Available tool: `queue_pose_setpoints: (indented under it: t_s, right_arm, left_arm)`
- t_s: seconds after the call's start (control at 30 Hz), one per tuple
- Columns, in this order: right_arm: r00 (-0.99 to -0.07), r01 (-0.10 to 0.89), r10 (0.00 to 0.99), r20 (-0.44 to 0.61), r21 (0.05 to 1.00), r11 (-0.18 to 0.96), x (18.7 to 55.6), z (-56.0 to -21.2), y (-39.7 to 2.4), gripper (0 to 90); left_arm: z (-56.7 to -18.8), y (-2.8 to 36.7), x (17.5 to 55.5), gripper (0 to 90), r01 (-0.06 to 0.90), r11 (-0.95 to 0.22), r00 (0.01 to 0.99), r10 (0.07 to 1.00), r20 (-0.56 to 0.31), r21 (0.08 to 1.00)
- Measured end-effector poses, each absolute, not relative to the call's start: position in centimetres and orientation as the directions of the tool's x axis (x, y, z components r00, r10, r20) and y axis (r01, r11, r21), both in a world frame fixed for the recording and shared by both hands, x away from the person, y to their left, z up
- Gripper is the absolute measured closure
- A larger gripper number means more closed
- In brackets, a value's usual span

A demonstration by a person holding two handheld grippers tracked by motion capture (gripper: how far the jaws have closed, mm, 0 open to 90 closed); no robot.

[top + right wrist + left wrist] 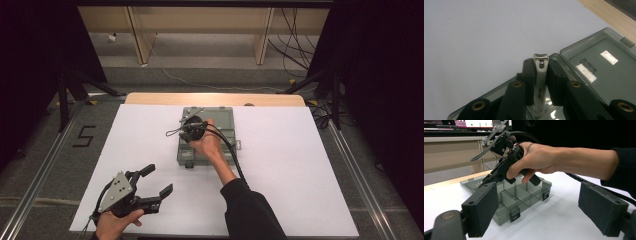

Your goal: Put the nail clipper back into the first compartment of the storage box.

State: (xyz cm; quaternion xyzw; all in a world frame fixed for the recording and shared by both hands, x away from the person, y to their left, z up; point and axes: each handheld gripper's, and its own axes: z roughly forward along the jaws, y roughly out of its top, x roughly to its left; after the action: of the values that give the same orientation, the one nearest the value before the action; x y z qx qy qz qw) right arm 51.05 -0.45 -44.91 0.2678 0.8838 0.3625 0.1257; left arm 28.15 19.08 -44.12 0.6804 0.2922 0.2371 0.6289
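Right gripper (pixel 540 82) first: its two black jaws are pinched on a white nail clipper (pixel 539 85), pads pressing its flat sides, the metal tip and pivot pin poking out past the jaw ends. The clipper's lower end runs off under the jaws, and the small print on its side is too blurred to read. It is held just above the near-left corner of the grey compartment box (pixel 599 82); whether it touches the box I can't tell. From the high view the right hand (pixel 206 145) covers much of the gripper, and the clipper can't be made out there at all.

Out to the box: lid flung open and lying flat behind it, two white labels on the lid, their lettering not legible. In the left gripper view the dividers (pixel 517 193) and two front latches show clearly, but the jaws hide the compartment under the clipper.

Over to the left gripper (pixel 156 184): jaws spread wide, nothing between them, resting low at the near-left of the white table sheet (pixel 300 165), well apart from the box. The left hand (pixel 116 223) is cut off by the bottom edge.
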Motion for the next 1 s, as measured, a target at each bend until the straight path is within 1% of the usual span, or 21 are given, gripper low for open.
queue_pose_setpoints:
  t_s: [0.03, 0.17, 0.27, 0.3, 0.33, 0.4, 0.47, 0.5, 0.53, 0.57, 0.63, 0.73, 0.8, 0.83, 0.93, 1.0]
  right_arm:
    - [-0.822, 0.372, 0.568, -0.044, 0.715, 0.592, 51.1, -45.1, -0.4, 77.2]
    - [-0.816, 0.396, 0.578, -0.035, 0.695, 0.600, 51.3, -45.3, -0.5, 76.2]
    - [-0.801, 0.415, 0.598, -0.017, 0.704, 0.576, 51.3, -45.1, -0.6, 73.1]
    - [-0.804, 0.412, 0.595, -0.021, 0.701, 0.582, 51.3, -44.9, -0.7, 72.7]
    - [-0.808, 0.380, 0.587, -0.046, 0.720, 0.580, 51.5, -44.9, -0.7, 71.8]
    - [-0.801, 0.395, 0.598, -0.032, 0.723, 0.567, 51.3, -44.5, -0.8, 70.0]
    - [-0.799, 0.392, 0.601, -0.034, 0.728, 0.563, 51.3, -44.2, -1.0, 66.1]
    - [-0.798, 0.409, 0.603, -0.021, 0.716, 0.566, 51.2, -43.9, -1.2, 64.6]
    - [-0.795, 0.392, 0.605, -0.041, 0.726, 0.565, 51.2, -43.8, -1.3, 63.0]
    - [-0.792, 0.393, 0.609, -0.036, 0.733, 0.555, 51.2, -43.6, -1.5, 61.1]
    - [-0.795, 0.402, 0.606, -0.024, 0.727, 0.556, 51.1, -43.1, -1.8, 55.8]
    - [-0.798, 0.373, 0.601, -0.051, 0.741, 0.558, 50.9, -42.5, -2.3, 46.5]
    - [-0.803, 0.366, 0.594, -0.057, 0.739, 0.566, 50.4, -41.6, -2.7, 43.2]
    - [-0.798, 0.363, 0.600, -0.052, 0.753, 0.549, 50.1, -41.3, -2.8, 41.7]
    - [-0.808, 0.340, 0.587, -0.058, 0.767, 0.544, 49.3, -39.9, -3.2, 38.2]
    - [-0.823, 0.313, 0.562, -0.075, 0.766, 0.561, 48.7, -39.0, -3.5, 36.2]
  left_arm:
    - [-44.2, 19.0, 28.2, 15.8, 0.094, -0.024, 0.721, 0.691, -0.051, 0.995]
    - [-44.1, 19.1, 28.2, 15.7, 0.090, -0.031, 0.721, 0.691, -0.043, 0.996]
    - [-44.1, 19.1, 28.1, 15.8, 0.102, -0.040, 0.716, 0.697, -0.045, 0.994]
    - [-44.1, 19.1, 28.1, 15.7, 0.101, -0.038, 0.716, 0.696, -0.046, 0.994]
    - [-44.1, 19.1, 28.2, 15.8, 0.099, -0.039, 0.716, 0.697, -0.044, 0.994]
    - [-44.2, 19.0, 28.1, 15.8, 0.102, -0.041, 0.717, 0.696, -0.045, 0.994]
    - [-44.2, 19.0, 28.1, 15.7, 0.105, -0.043, 0.717, 0.696, -0.046, 0.994]
    - [-44.2, 19.1, 28.1, 15.8, 0.106, -0.044, 0.716, 0.696, -0.046, 0.993]
    - [-44.2, 19.1, 28.1, 15.8, 0.107, -0.046, 0.716, 0.697, -0.045, 0.993]
    - [-44.2, 19.1, 28.2, 15.7, 0.107, -0.046, 0.715, 0.697, -0.045, 0.993]
    - [-44.2, 19.1, 28.2, 15.7, 0.108, -0.045, 0.715, 0.698, -0.046, 0.993]
    - [-44.3, 19.0, 28.3, 15.7, 0.097, -0.039, 0.720, 0.693, -0.043, 0.995]
    - [-44.3, 19.1, 28.2, 15.8, 0.108, -0.048, 0.713, 0.699, -0.044, 0.993]
    - [-44.3, 19.1, 28.3, 15.7, 0.104, -0.050, 0.715, 0.699, -0.040, 0.993]
    - [-44.3, 19.1, 28.4, 15.7, 0.099, -0.055, 0.713, 0.700, -0.032, 0.994]
    - [-44.3, 19.1, 28.3, 15.8, 0.105, -0.050, 0.713, 0.700, -0.040, 0.993]
